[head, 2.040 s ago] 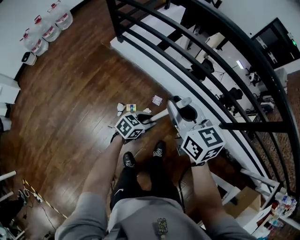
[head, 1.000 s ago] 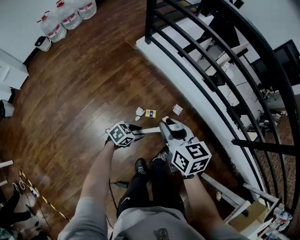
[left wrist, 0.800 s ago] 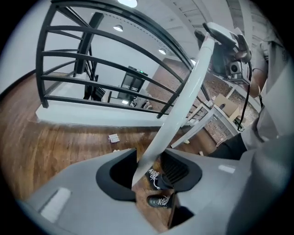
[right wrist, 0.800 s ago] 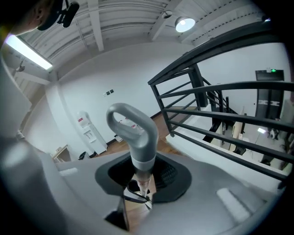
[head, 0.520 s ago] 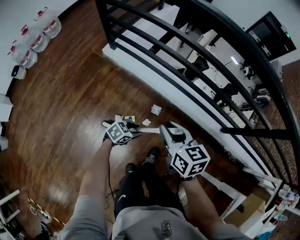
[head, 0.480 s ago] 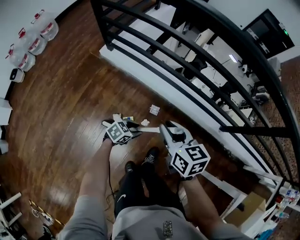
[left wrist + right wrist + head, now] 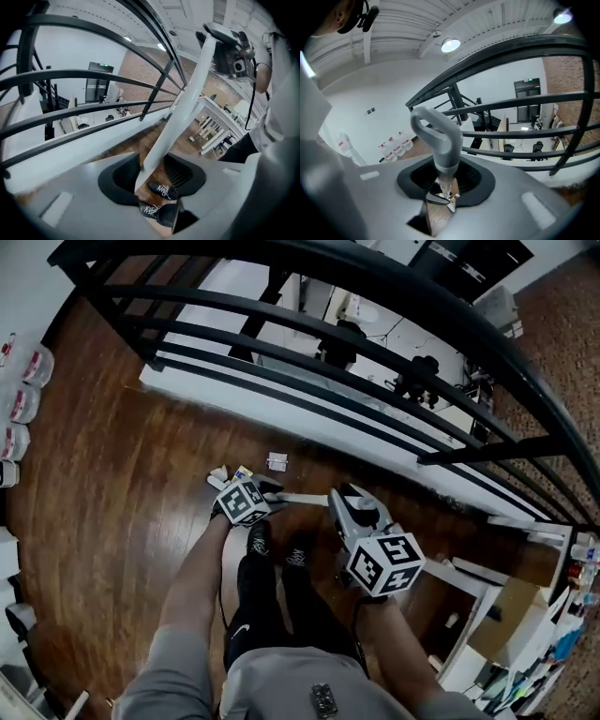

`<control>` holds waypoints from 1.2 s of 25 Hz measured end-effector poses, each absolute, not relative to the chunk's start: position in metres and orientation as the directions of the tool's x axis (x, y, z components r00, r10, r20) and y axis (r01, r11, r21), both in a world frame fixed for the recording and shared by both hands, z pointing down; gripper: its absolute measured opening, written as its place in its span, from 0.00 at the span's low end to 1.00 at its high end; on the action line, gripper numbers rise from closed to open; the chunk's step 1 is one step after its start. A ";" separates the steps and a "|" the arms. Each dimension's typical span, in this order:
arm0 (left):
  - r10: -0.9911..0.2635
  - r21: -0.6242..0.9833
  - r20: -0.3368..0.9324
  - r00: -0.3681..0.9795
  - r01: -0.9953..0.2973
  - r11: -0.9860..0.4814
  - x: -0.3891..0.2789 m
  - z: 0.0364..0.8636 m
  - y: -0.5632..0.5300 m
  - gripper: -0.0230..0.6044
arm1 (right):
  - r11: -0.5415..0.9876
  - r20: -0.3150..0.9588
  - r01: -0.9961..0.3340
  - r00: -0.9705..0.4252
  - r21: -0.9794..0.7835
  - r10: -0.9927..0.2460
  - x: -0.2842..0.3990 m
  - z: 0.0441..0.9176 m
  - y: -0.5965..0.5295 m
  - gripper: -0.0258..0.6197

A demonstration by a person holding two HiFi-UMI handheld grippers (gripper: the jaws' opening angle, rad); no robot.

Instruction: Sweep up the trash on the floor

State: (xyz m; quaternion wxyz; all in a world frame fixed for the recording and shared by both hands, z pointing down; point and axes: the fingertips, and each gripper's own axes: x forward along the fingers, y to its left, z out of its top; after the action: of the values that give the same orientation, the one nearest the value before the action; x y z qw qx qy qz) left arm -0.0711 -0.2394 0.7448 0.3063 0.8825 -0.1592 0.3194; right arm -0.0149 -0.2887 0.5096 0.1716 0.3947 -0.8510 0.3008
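Observation:
Both grippers hold one broom. Its white shaft [image 7: 302, 498] runs level between them in the head view. My left gripper [image 7: 272, 493] is shut on the shaft [image 7: 180, 110], low down. My right gripper [image 7: 339, 496] is shut on the grey looped grip [image 7: 440, 138] at the top end. Small scraps of trash [image 7: 277, 461] lie on the dark wood floor just beyond the left gripper, with more [image 7: 241, 472] close beside it. Through the right jaws some scraps [image 7: 451, 198] show below the shaft. The broom head is hidden under the left gripper.
A black metal railing [image 7: 309, 334] on a white ledge [image 7: 319, 418] runs across just beyond the trash. Water jugs [image 7: 23, 390] stand at the far left. My shoes [image 7: 258, 538] are right under the grippers. A white frame [image 7: 469, 577] and a cardboard box [image 7: 511, 610] stand at the right.
The view has swung and both grippers have carried the broom sideways along the railing. The scraps still lie just beyond the left gripper. The jugs have slid to the picture's left edge.

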 end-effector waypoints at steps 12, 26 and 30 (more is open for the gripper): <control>0.158 0.464 0.625 0.765 -0.201 -0.863 0.002 0.731 -0.276 0.29 | 0.245 0.557 -0.909 -0.403 -0.338 -0.726 0.062 0.497 -0.311 0.18; -0.059 0.453 0.518 0.853 -0.333 -0.827 0.009 0.620 -0.318 0.27 | 0.463 0.404 -0.853 -0.521 -0.240 -0.752 0.035 0.374 -0.371 0.18; -0.149 0.468 0.494 0.857 -0.406 -0.785 0.051 0.610 -0.330 0.26 | 0.531 0.361 -0.824 -0.566 -0.200 -0.741 0.059 0.360 -0.392 0.18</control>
State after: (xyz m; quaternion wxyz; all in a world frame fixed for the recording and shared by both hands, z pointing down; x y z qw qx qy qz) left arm 0.0509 -0.3301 0.6097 0.2911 0.9185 -0.1510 0.2210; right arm 0.0594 -0.3920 0.3599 0.1166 0.4512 -0.8670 0.1762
